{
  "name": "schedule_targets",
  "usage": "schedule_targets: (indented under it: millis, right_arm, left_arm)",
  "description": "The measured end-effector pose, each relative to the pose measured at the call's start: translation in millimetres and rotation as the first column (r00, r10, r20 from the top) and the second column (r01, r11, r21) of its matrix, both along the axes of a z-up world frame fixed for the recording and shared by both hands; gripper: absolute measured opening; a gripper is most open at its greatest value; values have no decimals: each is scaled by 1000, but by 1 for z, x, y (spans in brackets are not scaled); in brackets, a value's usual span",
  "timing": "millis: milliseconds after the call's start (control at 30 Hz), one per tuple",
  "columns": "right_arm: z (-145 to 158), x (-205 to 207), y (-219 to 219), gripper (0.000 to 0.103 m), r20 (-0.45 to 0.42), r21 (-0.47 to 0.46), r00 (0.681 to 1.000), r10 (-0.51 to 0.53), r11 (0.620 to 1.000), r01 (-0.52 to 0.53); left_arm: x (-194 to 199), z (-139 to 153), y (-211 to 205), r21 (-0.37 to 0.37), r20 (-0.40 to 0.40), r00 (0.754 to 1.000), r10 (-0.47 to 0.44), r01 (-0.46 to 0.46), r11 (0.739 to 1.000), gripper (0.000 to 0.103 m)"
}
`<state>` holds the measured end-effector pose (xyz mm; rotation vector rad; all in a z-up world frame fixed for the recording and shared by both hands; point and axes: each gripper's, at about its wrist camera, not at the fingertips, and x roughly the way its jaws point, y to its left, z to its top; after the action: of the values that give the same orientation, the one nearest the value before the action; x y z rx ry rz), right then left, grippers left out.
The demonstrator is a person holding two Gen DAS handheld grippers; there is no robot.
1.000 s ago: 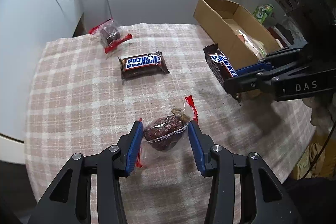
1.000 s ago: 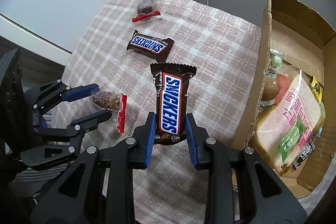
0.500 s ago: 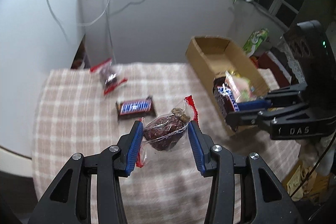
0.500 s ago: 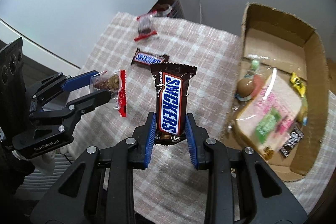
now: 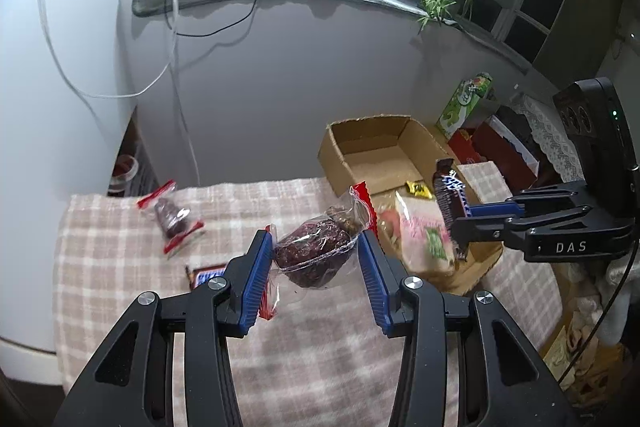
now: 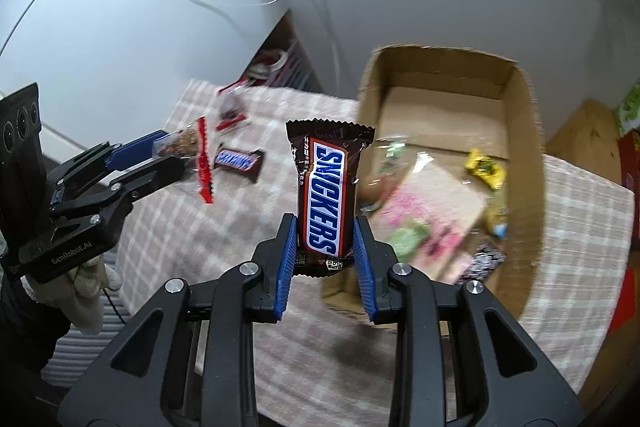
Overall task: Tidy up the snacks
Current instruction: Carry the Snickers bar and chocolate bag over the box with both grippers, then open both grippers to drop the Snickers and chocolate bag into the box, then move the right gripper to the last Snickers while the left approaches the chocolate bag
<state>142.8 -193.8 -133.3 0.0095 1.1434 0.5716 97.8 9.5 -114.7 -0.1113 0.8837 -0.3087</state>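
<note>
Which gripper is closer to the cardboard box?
Right. The right gripper, holding a Snickers bar, is at the cardboard box rim; the left gripper, holding a wrapped date snack, hangs over the tablecloth beside it.

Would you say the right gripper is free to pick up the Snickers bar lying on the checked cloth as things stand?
Probably not: the right gripper is shut on another Snickers bar, so its jaws are occupied. The bar on the cloth lies uncovered, beyond the left gripper.

Checked pink-and-cream tablecloth (image 5: 120, 267) covers the table. On it: a clear red-edged snack packet (image 5: 171, 220) off to the left gripper's far left, a Snickers bar (image 5: 206, 275) just left of its fingers, and an open cardboard box (image 5: 372, 151) ahead-right.
</note>
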Motion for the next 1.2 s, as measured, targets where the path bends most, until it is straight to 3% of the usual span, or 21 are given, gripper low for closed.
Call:
schedule_targets:
  millis: [467, 833, 933, 1200]
  right_arm:
    - [-25, 42, -59, 29, -24, -46, 989, -143, 989, 142]
    - [-42, 46, -62, 30, -43, -53, 989, -139, 989, 137]
    - [-37, 43, -61, 60, -14, -70, 989, -145, 987, 144]
    - [-13, 35, -40, 61, 34, -31, 997, -76, 997, 77]
  left_arm:
    - [62, -16, -64, -18, -30, 997, -76, 76, 997, 43]
    - [76, -24, -94, -11, -62, 987, -146, 146, 989, 49]
    - [78, -19, -90, -20, -60, 989, -134, 133, 991, 49]
    - [76, -5, -47, -42, -52, 997, -65, 62, 997, 49]
